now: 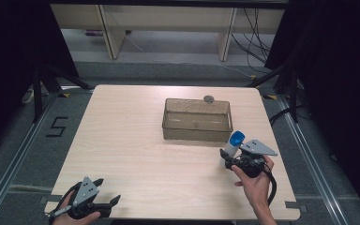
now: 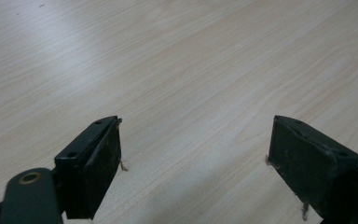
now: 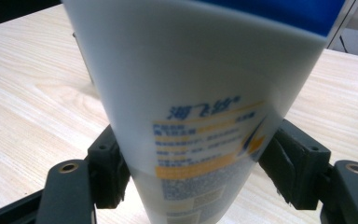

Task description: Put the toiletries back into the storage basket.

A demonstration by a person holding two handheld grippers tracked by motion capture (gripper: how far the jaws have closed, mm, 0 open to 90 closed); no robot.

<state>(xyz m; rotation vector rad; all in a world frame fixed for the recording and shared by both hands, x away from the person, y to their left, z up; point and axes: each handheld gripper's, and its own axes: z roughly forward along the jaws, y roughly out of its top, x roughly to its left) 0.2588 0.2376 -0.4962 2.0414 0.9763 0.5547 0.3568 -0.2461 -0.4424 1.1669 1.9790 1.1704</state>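
Observation:
A white bottle with a blue cap [image 1: 232, 145] stands tilted just off the table's right side, held in my right gripper [image 1: 229, 160]. In the right gripper view the bottle [image 3: 200, 93] looms close, its printed label facing me, and both black fingers [image 3: 107, 168] press against its lower body. A clear plastic bin [image 1: 197, 120] sits on the wooden table [image 1: 136, 140] just beyond and left of the bottle. My left gripper [image 1: 110, 202] rests at the front left corner, jaws wide apart over bare wood [image 2: 191, 84] with nothing between its fingers [image 2: 98, 163].
A small round grey object [image 1: 209, 99] lies at the table's far edge behind the bin. Desk legs and cables stand on the floor beyond. Black frames flank both sides of the table.

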